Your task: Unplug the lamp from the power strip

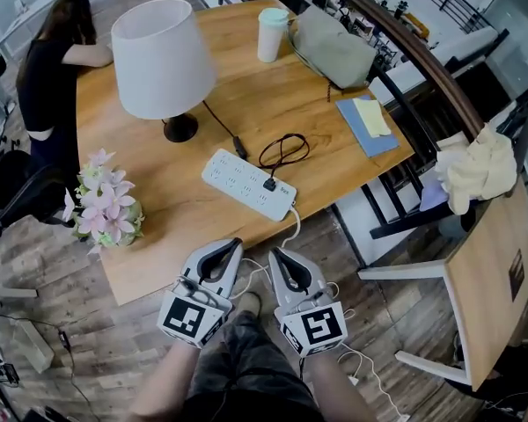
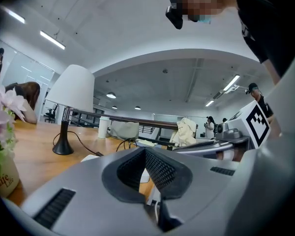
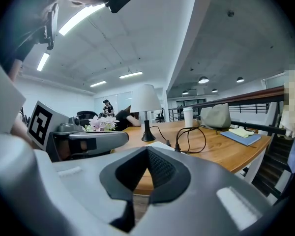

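Hovering side by side off the near edge of the desk (image 1: pixel 334 161), above the person's lap, the left claw (image 1: pixel 231 246) and the right claw (image 1: pixel 275 255) both point toward the power strip (image 1: pixel 249 184) and are well short of it. Each claw is clenched on nothing: in the left gripper view and in the right gripper view the dark ribbed pads meet at their tips, with only the small gap behind them, and that gap shows just desk wood.

The power strip is white and lies at an angle near the desk's front edge. A black plug (image 1: pixel 269 184) sits in one of its sockets, toward the end nearer the right claw. From the plug a black cord (image 1: pixel 283 150) loops in a loose coil just beyond the strip, then runs across the wood to the lamp (image 1: pixel 163 55). The lamp stands upright farther back on the left, with a white shade on a black base. A white cable (image 1: pixel 292 222) leaves the strip's near end and drops over the desk's edge between the two claws.

A paper cup (image 1: pixel 272 33) and a grey bag (image 1: pixel 334 47) stand at the far side of the desk, and a blue notebook (image 1: pixel 368 126) lies near the right edge. Pink and white flowers (image 1: pixel 106 205) stand at the front left corner. A person (image 1: pixel 57 51) leans on the desk's far left end.
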`<state>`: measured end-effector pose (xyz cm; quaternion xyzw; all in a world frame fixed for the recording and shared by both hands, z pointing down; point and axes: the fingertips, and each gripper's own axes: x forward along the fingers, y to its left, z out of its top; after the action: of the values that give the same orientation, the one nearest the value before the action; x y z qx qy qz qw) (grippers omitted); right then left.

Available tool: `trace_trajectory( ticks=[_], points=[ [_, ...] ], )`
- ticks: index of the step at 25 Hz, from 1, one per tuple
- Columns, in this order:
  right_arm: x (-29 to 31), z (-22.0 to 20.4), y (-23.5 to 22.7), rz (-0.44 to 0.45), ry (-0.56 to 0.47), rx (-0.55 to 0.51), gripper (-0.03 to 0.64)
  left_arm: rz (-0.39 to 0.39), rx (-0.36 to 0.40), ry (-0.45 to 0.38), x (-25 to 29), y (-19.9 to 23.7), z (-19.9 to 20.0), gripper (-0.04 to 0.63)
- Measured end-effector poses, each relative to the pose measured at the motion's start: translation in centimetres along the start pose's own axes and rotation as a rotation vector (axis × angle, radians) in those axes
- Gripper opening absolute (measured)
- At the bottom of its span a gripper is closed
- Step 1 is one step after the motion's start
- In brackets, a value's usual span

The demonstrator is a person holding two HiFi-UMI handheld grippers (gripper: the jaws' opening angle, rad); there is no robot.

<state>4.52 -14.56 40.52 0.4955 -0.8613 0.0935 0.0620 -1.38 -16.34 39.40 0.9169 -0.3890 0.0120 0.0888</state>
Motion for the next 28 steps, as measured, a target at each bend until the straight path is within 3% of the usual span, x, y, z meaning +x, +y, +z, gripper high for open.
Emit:
trace_trajectory(
  ticks=[11,17,23,28],
  points=[
    [2.5,-0.9,-3.1,0.055,0.033,-0.011,0.008,0.004,-0.039,0.039,4.5,1.0,-1.4,-0.003],
    [3.7,-1.3,-4.1,0.066,0.051,-0.042,0.008,0.024,0.003,0.093,5.9,1.8,-3.0,-0.003],
    [5.6,-1.5,-4.7,0.069,0.086,-0.082,0.008,0.027,-0.009,0.178,7.1,2.6,-4.1,-0.003],
    [7.4,-1.5,-5.7,0.07,0.132,-0.086,0.026,0.03,0.02,0.197,8.8,3.6,-5.0,-0.003]
  ],
)
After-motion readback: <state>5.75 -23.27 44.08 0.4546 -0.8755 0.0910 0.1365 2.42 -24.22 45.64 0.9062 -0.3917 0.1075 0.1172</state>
